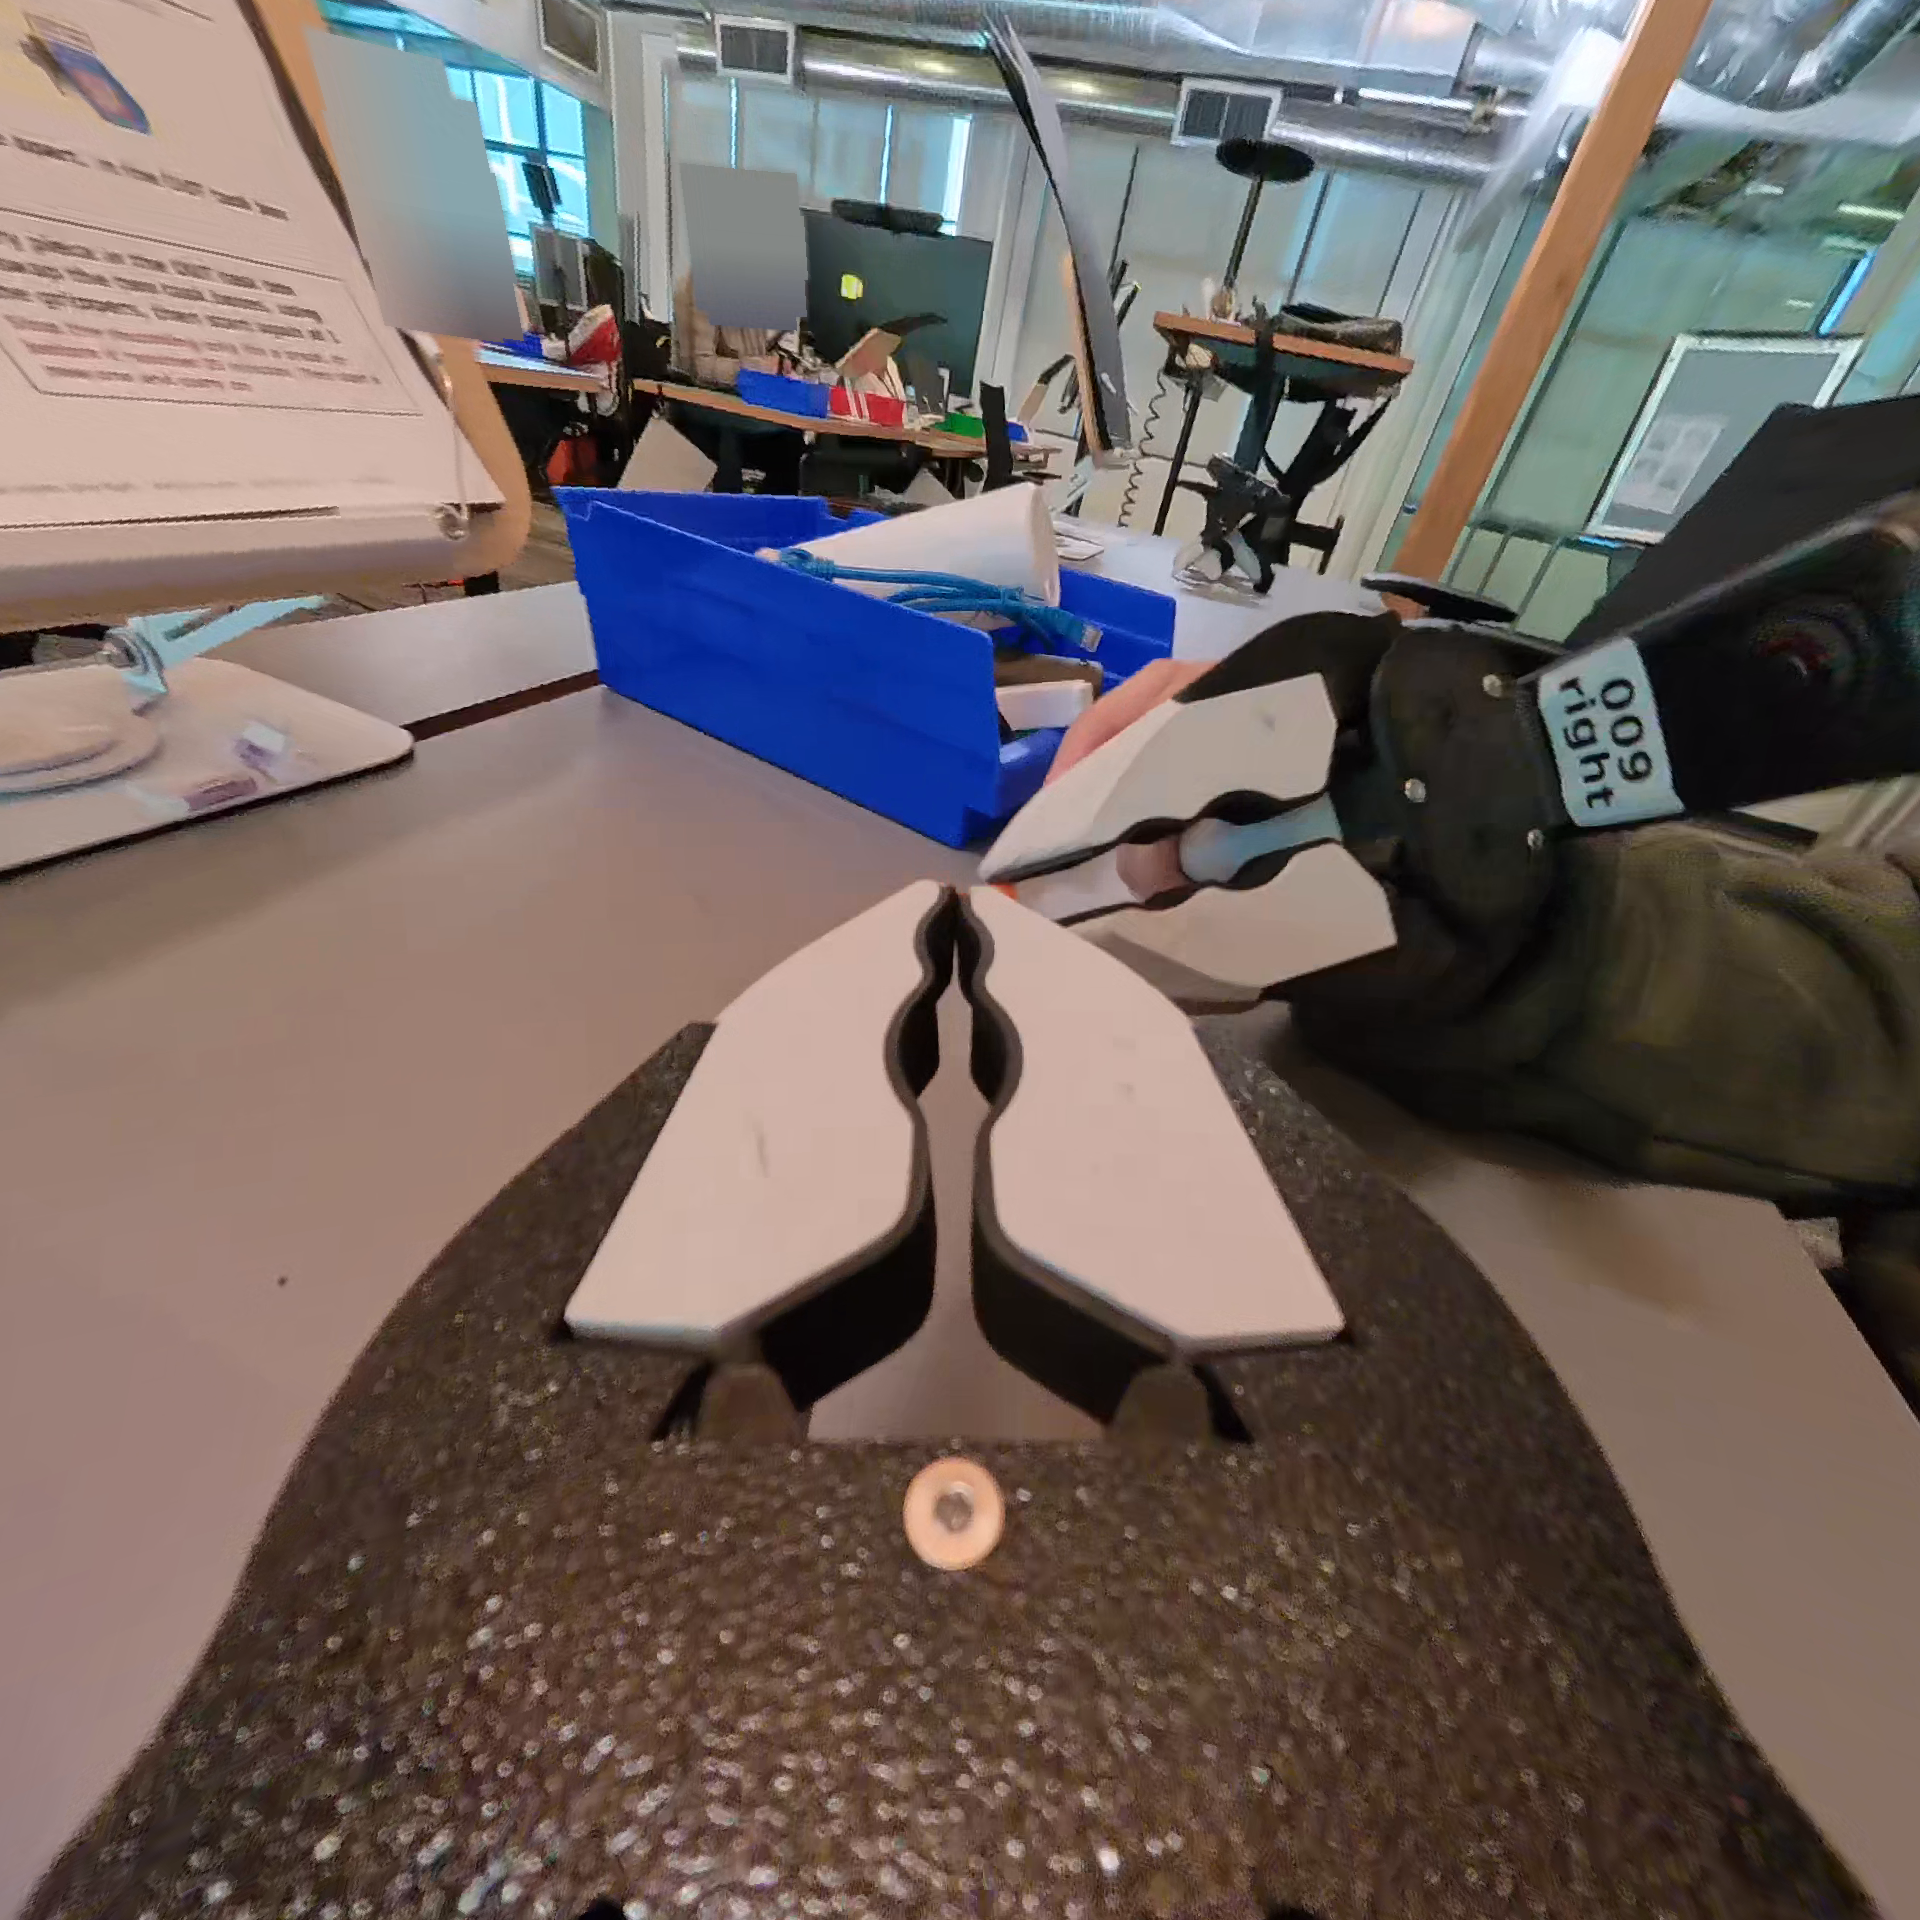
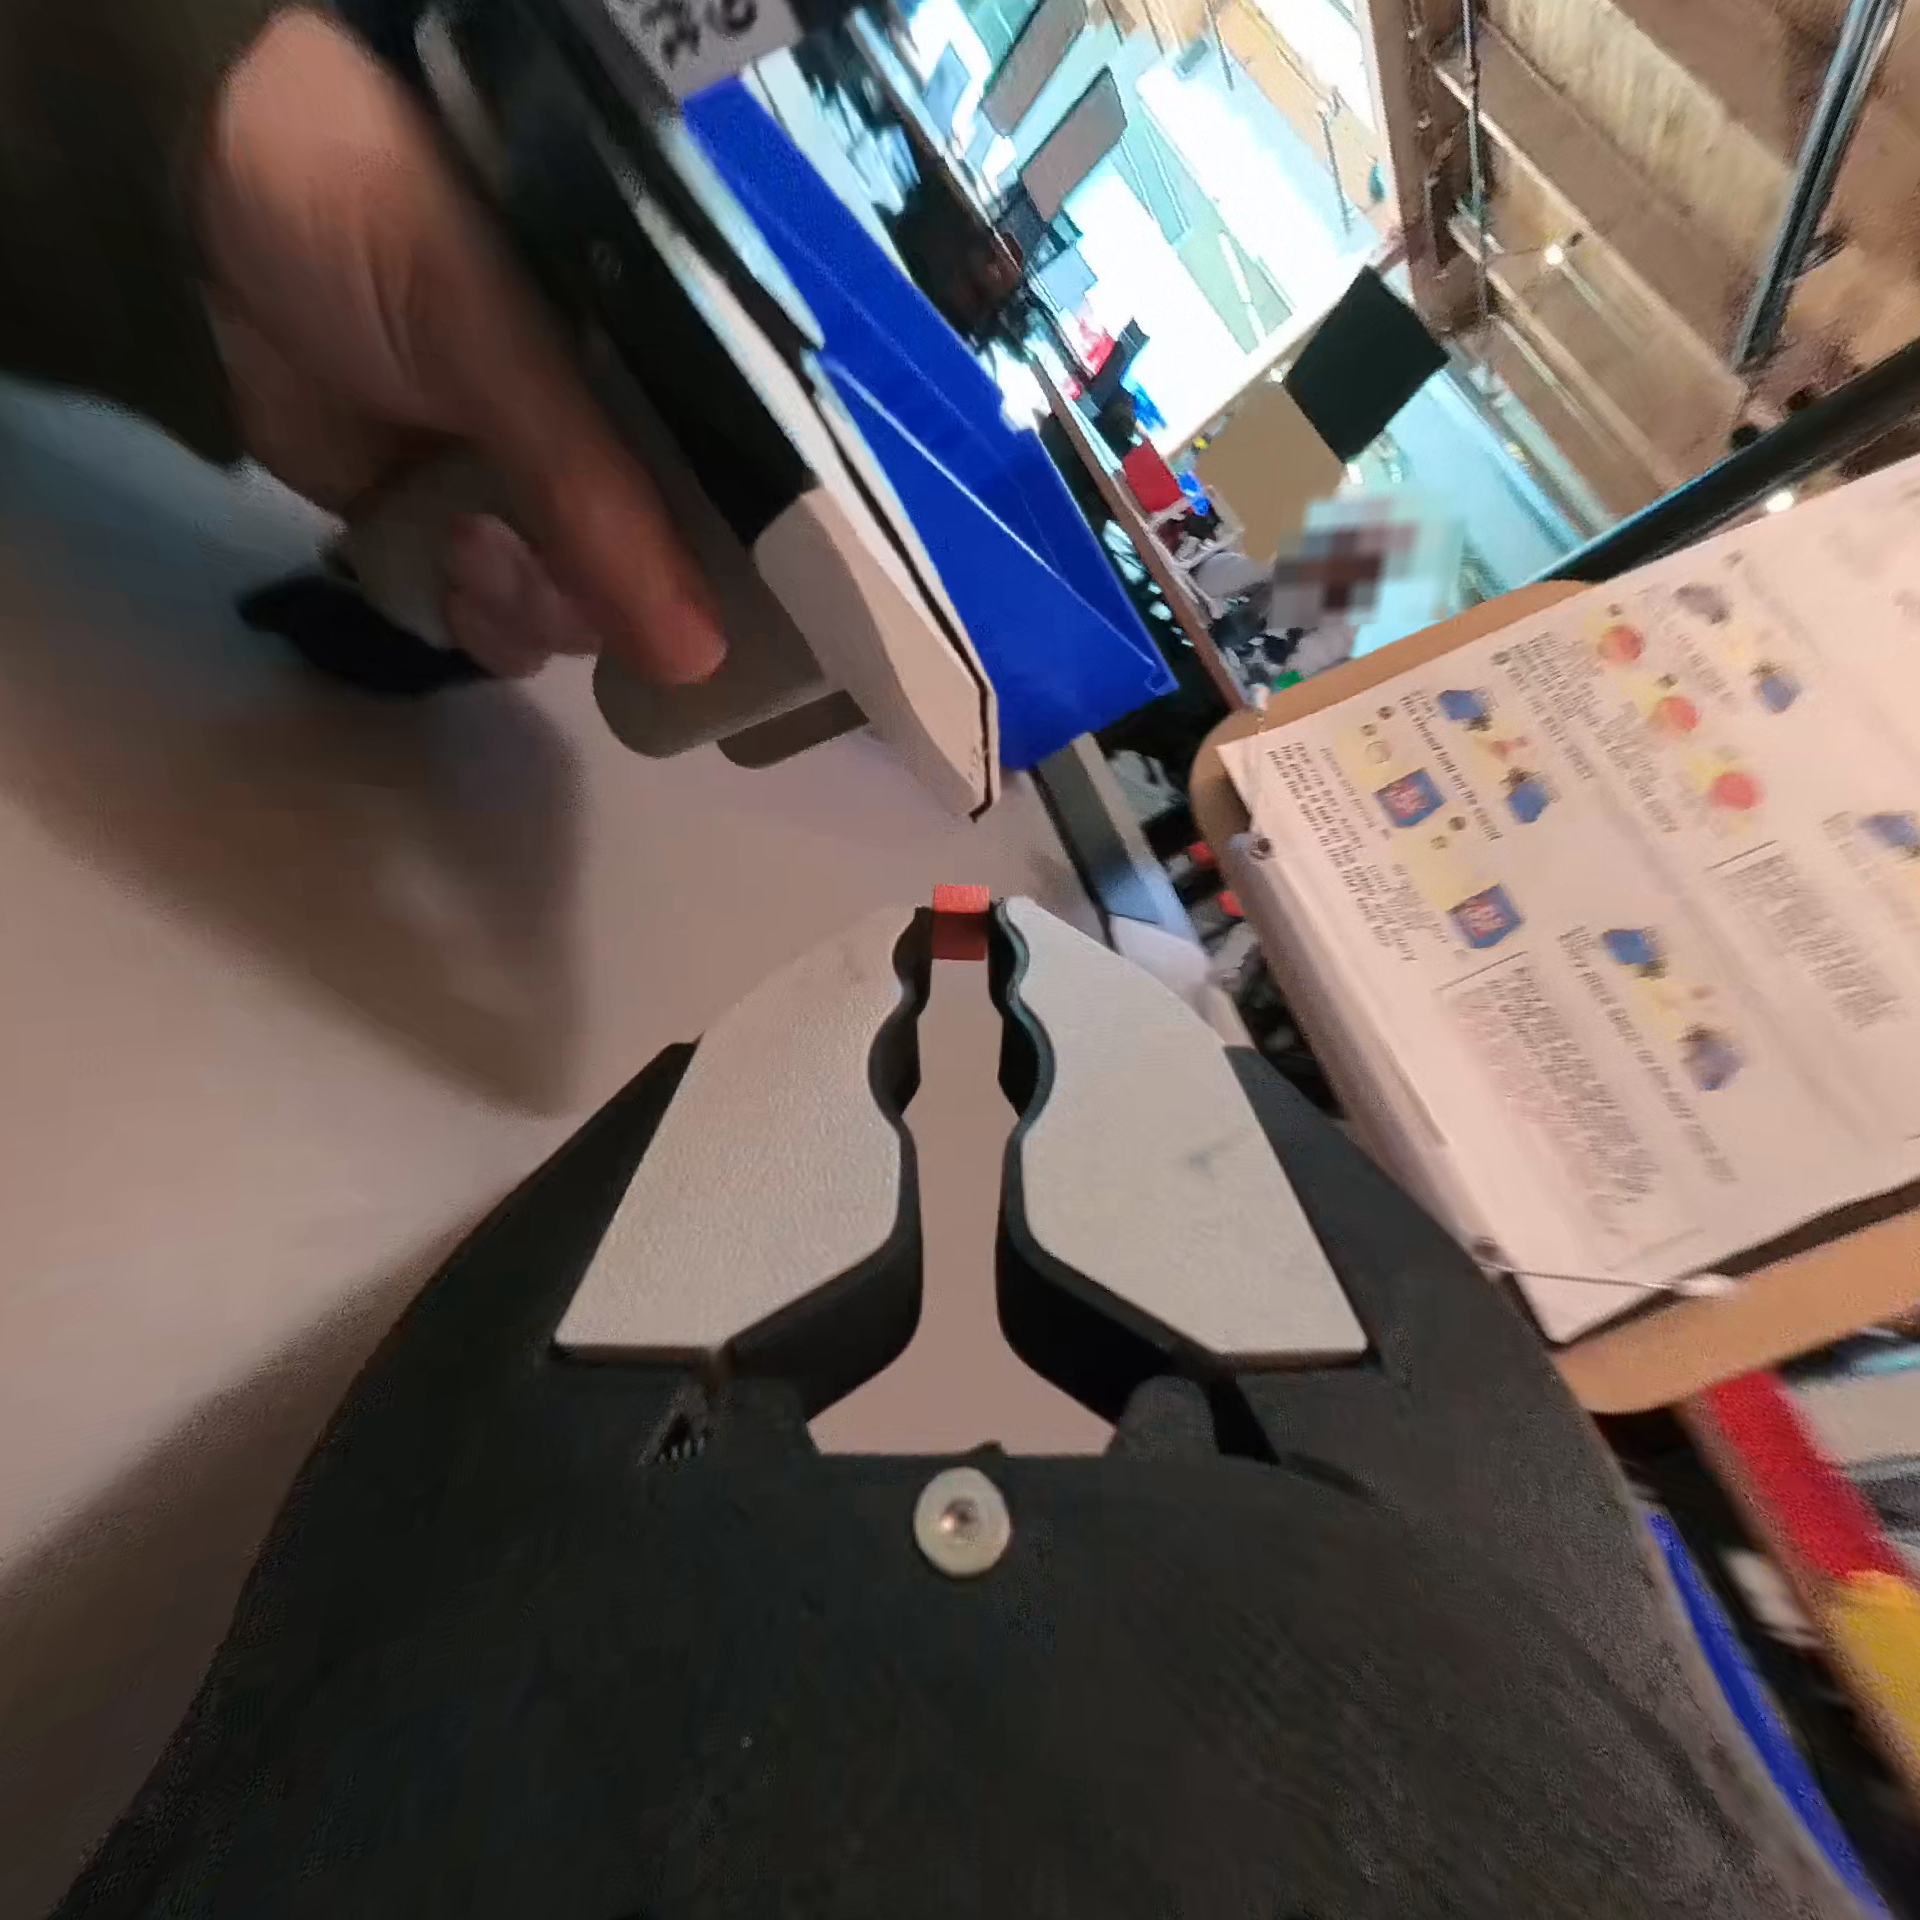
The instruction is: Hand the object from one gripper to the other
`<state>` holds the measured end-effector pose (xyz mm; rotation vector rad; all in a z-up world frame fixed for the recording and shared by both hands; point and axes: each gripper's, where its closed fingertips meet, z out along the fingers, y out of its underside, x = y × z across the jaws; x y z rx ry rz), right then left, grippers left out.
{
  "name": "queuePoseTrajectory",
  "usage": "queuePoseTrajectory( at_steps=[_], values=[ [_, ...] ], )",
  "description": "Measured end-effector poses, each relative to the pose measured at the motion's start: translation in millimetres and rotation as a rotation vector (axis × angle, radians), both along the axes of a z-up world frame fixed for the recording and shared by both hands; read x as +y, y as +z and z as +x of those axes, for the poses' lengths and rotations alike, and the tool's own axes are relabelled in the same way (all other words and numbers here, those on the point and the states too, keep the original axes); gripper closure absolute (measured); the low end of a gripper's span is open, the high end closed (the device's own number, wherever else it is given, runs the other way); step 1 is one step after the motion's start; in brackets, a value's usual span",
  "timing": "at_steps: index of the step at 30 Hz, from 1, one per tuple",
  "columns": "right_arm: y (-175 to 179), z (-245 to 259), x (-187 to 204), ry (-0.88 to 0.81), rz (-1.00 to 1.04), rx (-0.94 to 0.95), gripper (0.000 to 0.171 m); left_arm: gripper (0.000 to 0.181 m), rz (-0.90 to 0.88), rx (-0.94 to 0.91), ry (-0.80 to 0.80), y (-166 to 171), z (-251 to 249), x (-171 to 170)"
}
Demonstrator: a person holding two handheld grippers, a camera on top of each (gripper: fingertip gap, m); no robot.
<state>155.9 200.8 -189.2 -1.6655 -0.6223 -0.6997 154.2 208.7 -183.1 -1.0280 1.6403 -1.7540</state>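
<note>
Pinching a small red block point(image 2: 958, 923) at its very tips, my right gripper point(image 2: 961, 920) has the piece poking forward. Just ahead my left gripper point(image 2: 977, 795) sits with tips together, empty; blue bin point(image 2: 935, 457) beyond it.

Matt grey tongs point(image 2: 958, 925) pinch a dull red block point(image 2: 958, 921), perhaps wood; bin point(image 1: 790, 665) glossy blue plastic.
</note>
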Motion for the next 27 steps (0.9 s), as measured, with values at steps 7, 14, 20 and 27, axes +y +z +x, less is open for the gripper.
queuePoseTrajectory(
  at_steps=[7,14,20,27],
  values=[
    [9,-13,-4,0.088,0.035,-0.224,0.161,0.155,-0.17,0.075,-0.095,3,-4,-5],
    [22,-37,-9,0.252,0.129,-0.18,0.161,0.16,-0.278,0.107,-0.368,13,-30,-28],
    [25,-42,-11,0.279,0.148,-0.152,0.161,0.17,-0.3,0.113,-0.432,13,-36,-32],
    [23,-41,-10,0.287,0.133,-0.135,0.161,0.169,-0.309,0.123,-0.434,12,-36,-32]
  ],
)
